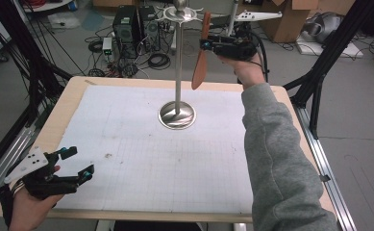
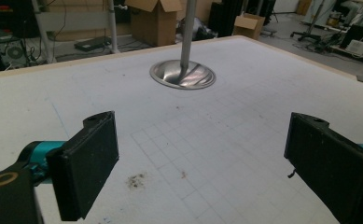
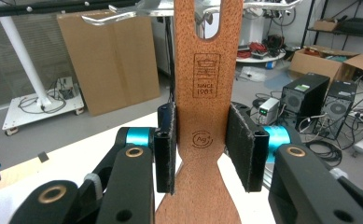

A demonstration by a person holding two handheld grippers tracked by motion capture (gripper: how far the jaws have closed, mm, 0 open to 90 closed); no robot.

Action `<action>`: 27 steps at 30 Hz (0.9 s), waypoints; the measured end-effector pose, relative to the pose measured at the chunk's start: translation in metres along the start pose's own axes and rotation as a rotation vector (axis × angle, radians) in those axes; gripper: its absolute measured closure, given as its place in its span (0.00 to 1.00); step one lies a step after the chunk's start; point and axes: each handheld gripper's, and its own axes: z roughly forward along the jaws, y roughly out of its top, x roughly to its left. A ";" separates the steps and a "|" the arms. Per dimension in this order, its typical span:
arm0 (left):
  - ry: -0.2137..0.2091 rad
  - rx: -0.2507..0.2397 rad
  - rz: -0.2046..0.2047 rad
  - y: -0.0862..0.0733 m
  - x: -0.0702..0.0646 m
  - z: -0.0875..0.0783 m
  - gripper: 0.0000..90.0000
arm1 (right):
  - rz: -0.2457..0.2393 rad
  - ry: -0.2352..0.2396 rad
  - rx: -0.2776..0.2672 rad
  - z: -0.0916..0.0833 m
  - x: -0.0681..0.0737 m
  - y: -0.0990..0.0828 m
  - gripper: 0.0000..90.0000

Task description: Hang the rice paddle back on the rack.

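Observation:
A tall metal stand (image 1: pixel 178 62) rises from a round base (image 1: pixel 177 115) at the table's far middle, with hook arms (image 1: pixel 182 13) at its top. My right gripper (image 1: pixel 205 44) is held high just right of the pole, shut on a wooden spatula (image 1: pixel 201 57) that hangs nearly upright. In the right gripper view both pads press the slotted handle of the spatula (image 3: pixel 206 93), with the hook arms (image 3: pixel 137 9) just above it. My left gripper (image 1: pixel 78 161) rests low at the near left corner, open with nothing in it. Beyond its jaws (image 2: pixel 202 154) lies the stand's base (image 2: pixel 183 74).
A white gridded mat (image 1: pixel 141 159) covers the wooden table (image 1: pixel 74 96). Computer towers (image 1: pixel 127 21), cables and cardboard boxes (image 1: pixel 290 19) are on the floor behind. Black frame posts (image 1: pixel 329 53) stand at both sides of the table.

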 end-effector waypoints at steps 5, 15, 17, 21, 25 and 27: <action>0.003 -0.006 0.002 0.001 0.000 -0.002 0.11 | -0.005 -0.004 0.009 0.004 0.001 0.001 0.72; 0.015 0.012 0.012 0.000 0.001 -0.001 0.12 | -0.014 -0.012 0.028 0.008 0.000 0.000 0.72; 0.016 0.012 0.010 0.000 0.001 -0.001 0.12 | -0.014 -0.009 0.026 0.009 0.000 0.000 0.72; 0.017 0.012 0.009 -0.001 0.001 -0.001 0.12 | -0.014 -0.007 0.025 0.010 -0.001 0.000 0.72; 0.018 0.011 0.008 -0.001 0.002 -0.001 0.12 | -0.014 -0.005 0.030 0.013 0.000 0.001 0.72; 0.019 0.013 0.009 -0.001 0.002 -0.002 0.12 | -0.014 -0.004 0.036 0.014 0.000 0.000 0.72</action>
